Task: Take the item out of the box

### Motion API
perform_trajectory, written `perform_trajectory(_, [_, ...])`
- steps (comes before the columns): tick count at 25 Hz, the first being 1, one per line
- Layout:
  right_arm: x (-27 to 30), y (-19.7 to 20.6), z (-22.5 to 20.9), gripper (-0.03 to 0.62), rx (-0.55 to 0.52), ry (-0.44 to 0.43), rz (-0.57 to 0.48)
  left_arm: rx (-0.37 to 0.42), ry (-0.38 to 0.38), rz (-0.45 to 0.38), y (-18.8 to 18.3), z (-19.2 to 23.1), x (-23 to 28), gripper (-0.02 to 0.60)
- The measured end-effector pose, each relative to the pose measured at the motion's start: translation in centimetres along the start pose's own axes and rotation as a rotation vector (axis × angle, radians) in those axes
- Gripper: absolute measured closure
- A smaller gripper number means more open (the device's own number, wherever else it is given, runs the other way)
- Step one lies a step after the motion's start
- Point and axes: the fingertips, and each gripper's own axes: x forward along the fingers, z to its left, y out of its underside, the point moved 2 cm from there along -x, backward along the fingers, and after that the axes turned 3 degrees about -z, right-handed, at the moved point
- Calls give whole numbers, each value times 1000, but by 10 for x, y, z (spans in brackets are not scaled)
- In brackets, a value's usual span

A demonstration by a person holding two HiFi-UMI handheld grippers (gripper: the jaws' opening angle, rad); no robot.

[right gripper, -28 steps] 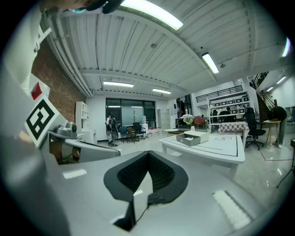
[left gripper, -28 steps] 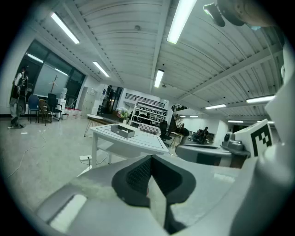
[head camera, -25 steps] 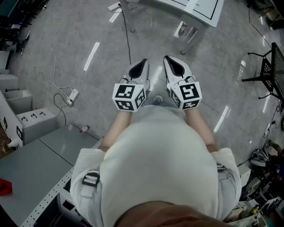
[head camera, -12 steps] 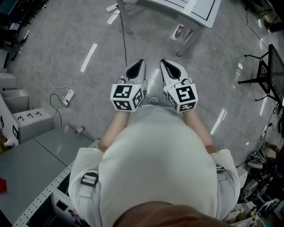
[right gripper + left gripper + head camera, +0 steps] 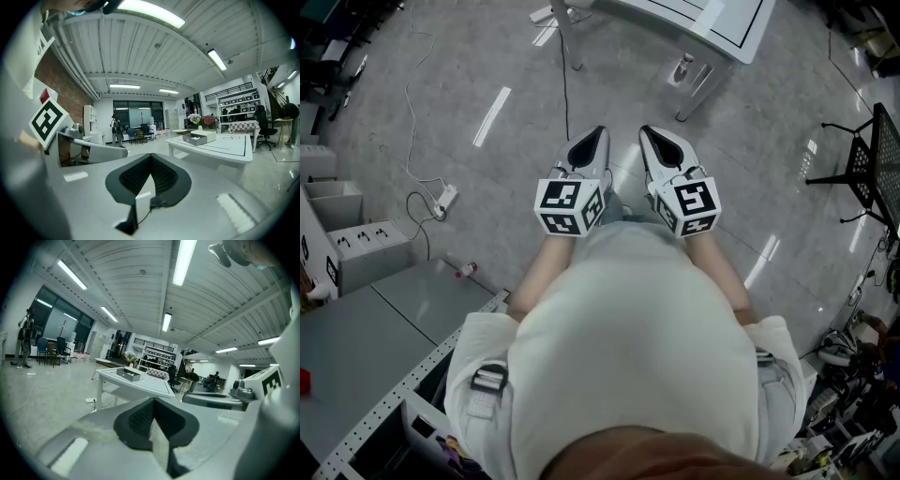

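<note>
White table (image 5: 229, 150) well ahead bearing seemingly open box (image 5: 199, 137), left tool (image 5: 598, 134), right tool (image 5: 646, 133) closed, empty

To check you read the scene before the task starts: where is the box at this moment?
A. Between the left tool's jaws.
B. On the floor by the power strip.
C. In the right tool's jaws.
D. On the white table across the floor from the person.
D: the box sits on the white table, away from the person, while the left tool and right tool are both shut with nothing in them.
</note>
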Motion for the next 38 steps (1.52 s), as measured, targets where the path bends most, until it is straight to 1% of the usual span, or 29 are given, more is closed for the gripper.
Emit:
perform_trajectory(9, [21,-3,-26,595,10,-3,-1,-6,-4,-6,-9,10,33,581])
perform_trajectory(15, [48,-8,-50,595,11,15,-2,-5,3,-12,-22,29,66,581])
perform_trajectory(26, [134,-30,-91,595,-2,22,2,-15,16,-1,-58,88,139,581])
perform_trajectory(38, [236,-58,-121,595,-13,4,23,-18,17,25,-99,156,207,581])
